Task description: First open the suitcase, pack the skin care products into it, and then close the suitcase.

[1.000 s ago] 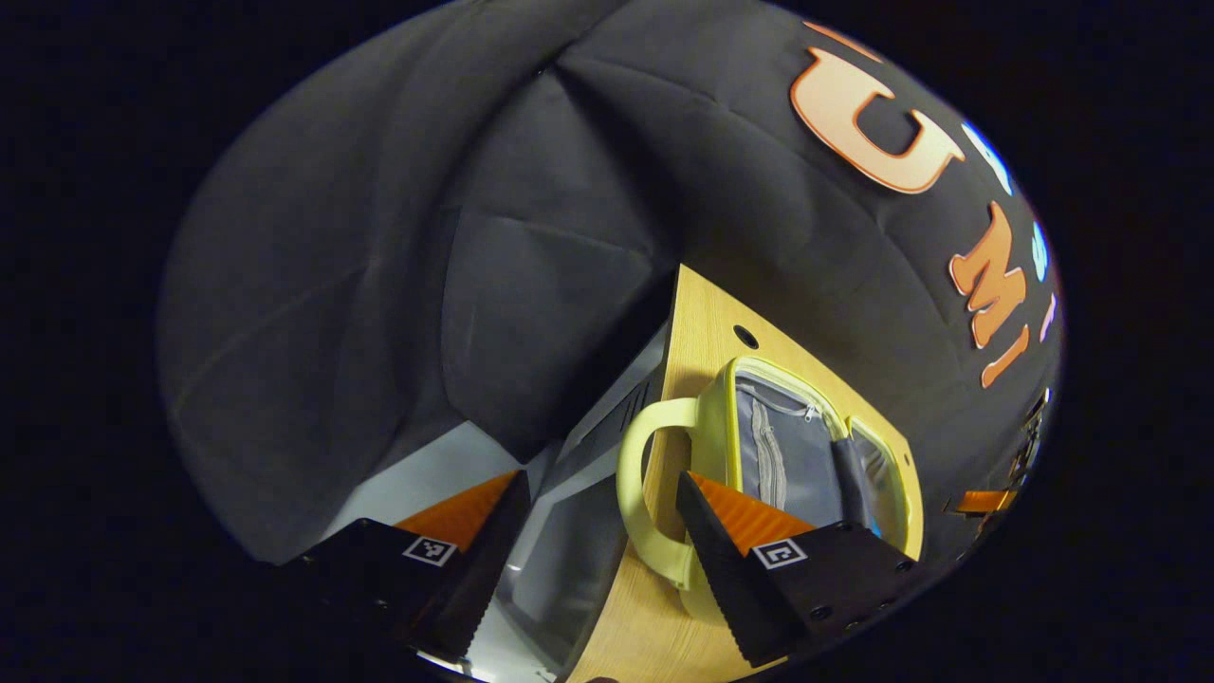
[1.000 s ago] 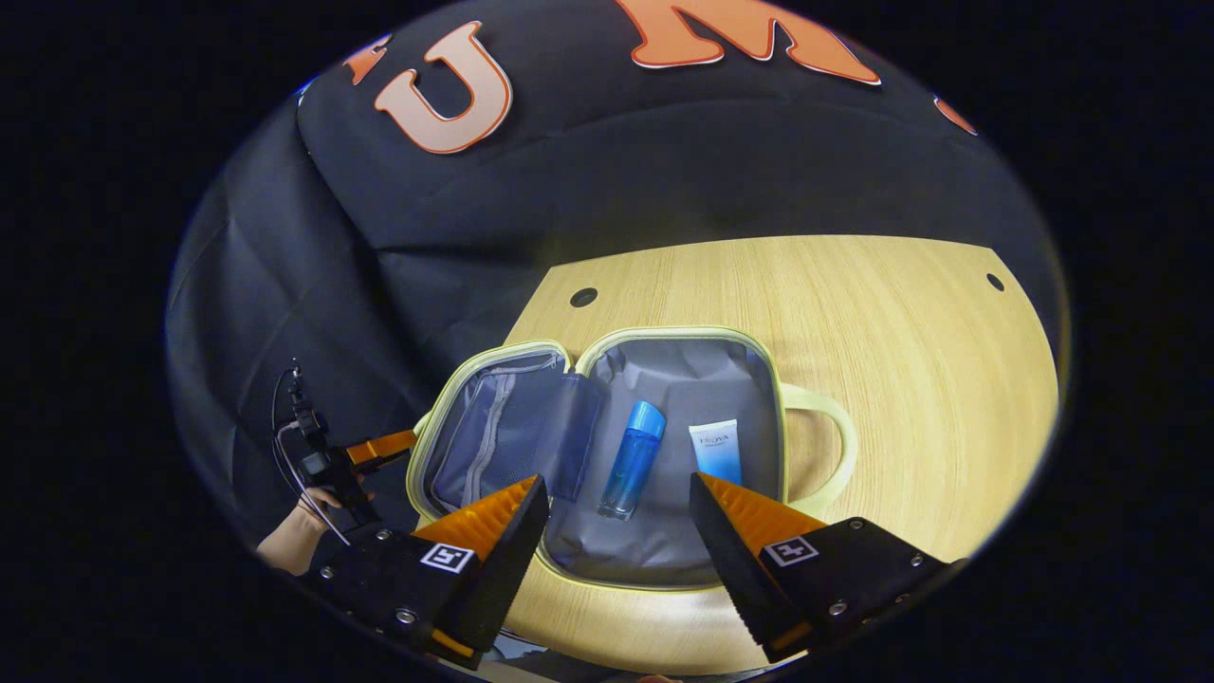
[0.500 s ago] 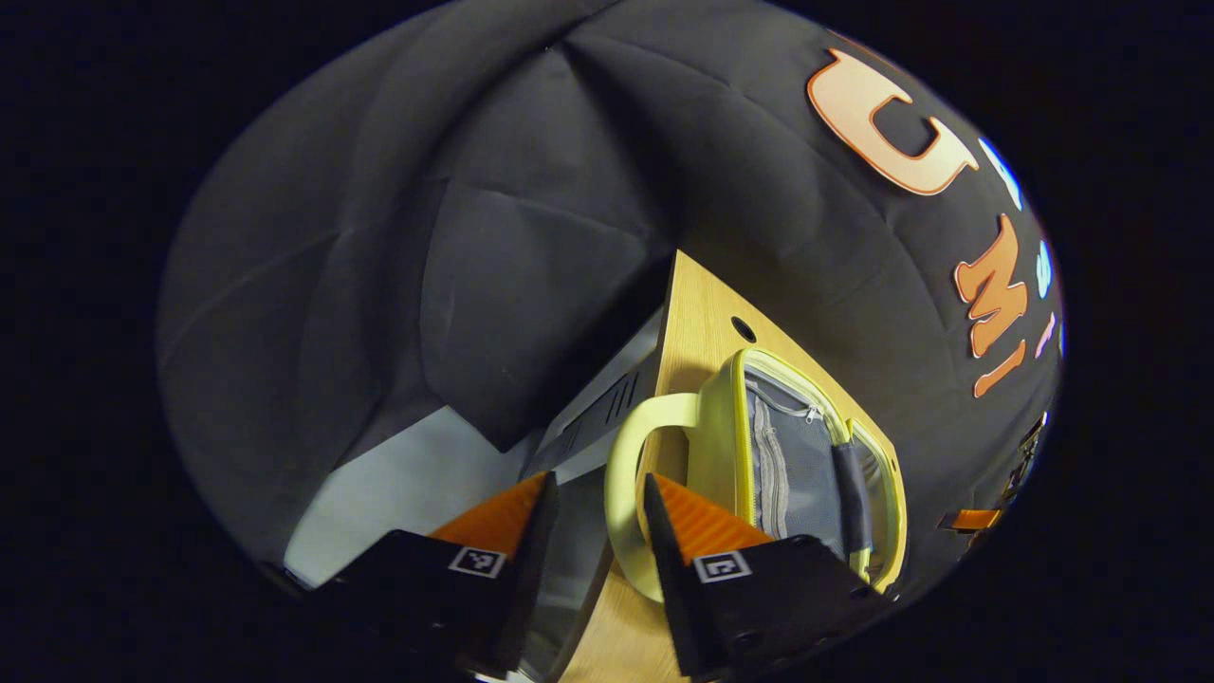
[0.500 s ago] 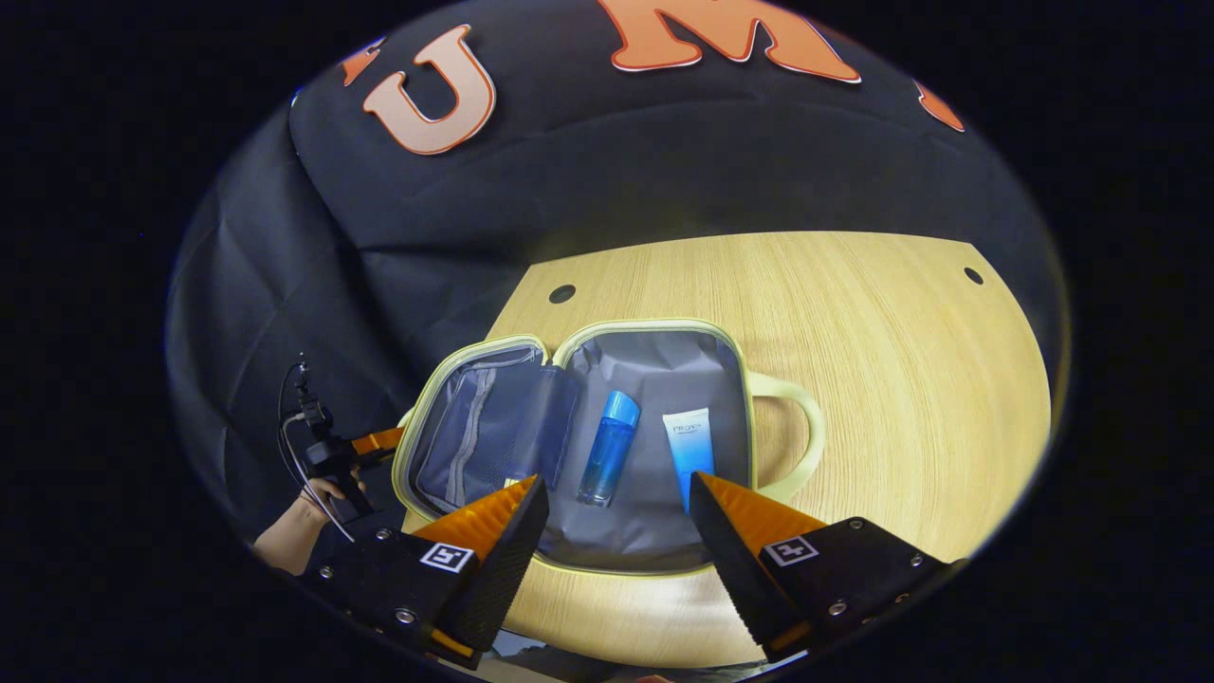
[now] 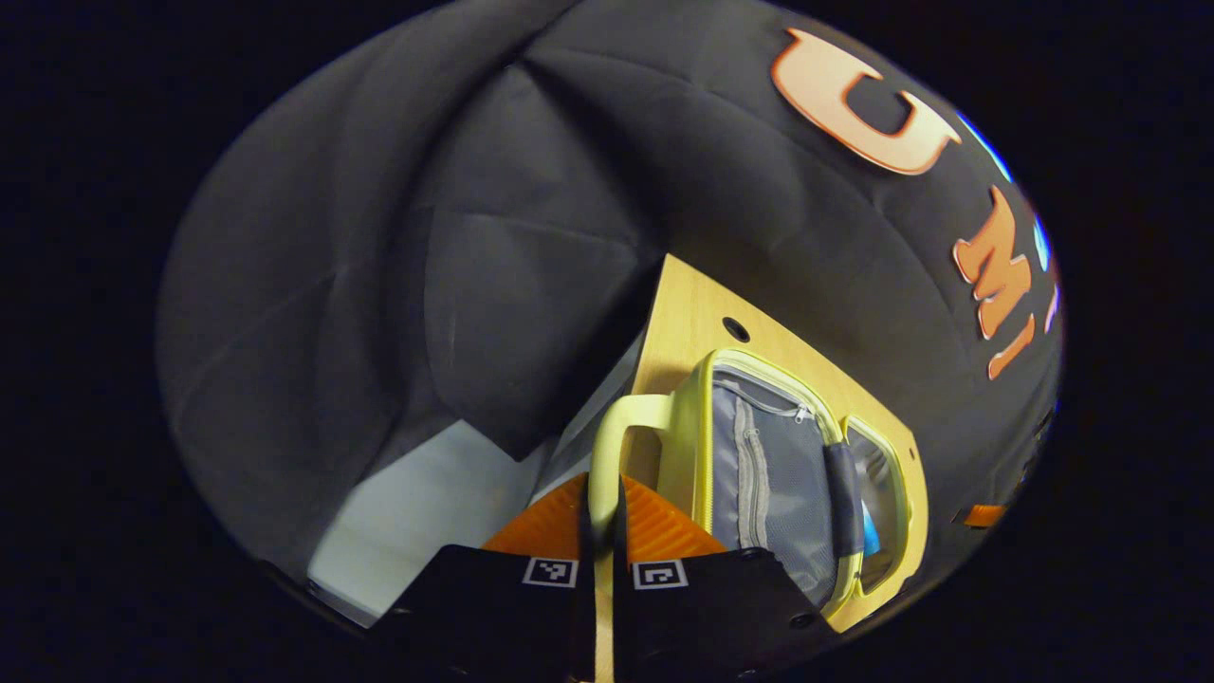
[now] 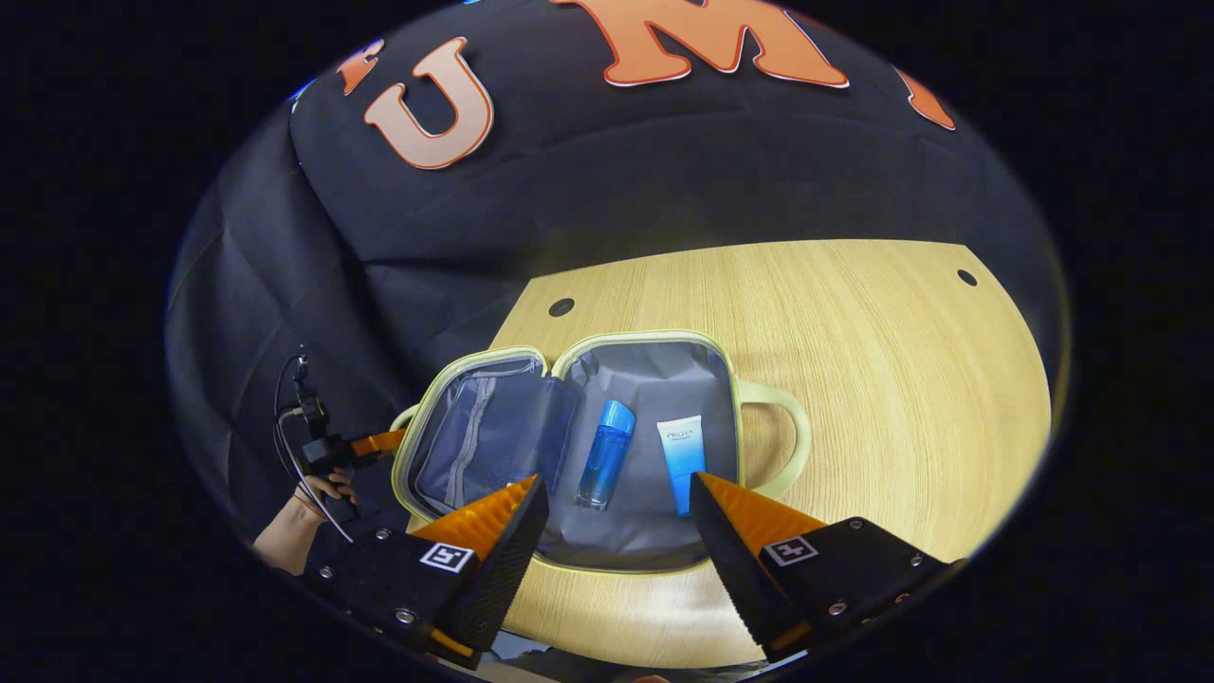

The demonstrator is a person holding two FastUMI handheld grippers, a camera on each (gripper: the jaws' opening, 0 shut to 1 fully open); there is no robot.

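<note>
The left gripper (image 5: 599, 517) pinches the suitcase's handle (image 5: 607, 446) (lid side), while the right gripper (image 6: 618, 531) hangs spread above the open suitcase (image 6: 569, 455).

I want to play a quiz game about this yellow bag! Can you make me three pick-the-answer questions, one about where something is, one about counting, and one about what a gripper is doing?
1. Where does the blue bottle lie?
A. inside the open suitcase
B. on the bare table
C. in the right gripper

2. How many skin care products lie in the suitcase?
A. none
B. two
C. five

3. What is the left gripper doing?
A. hanging open over the table
B. squeezing the tube
C. pinching the suitcase's left handle

Answers: 1 A, the bottle rests on the grey lining. 2 B, a bottle and a tube. 3 C, both fingers close on the yellow loop.
</note>
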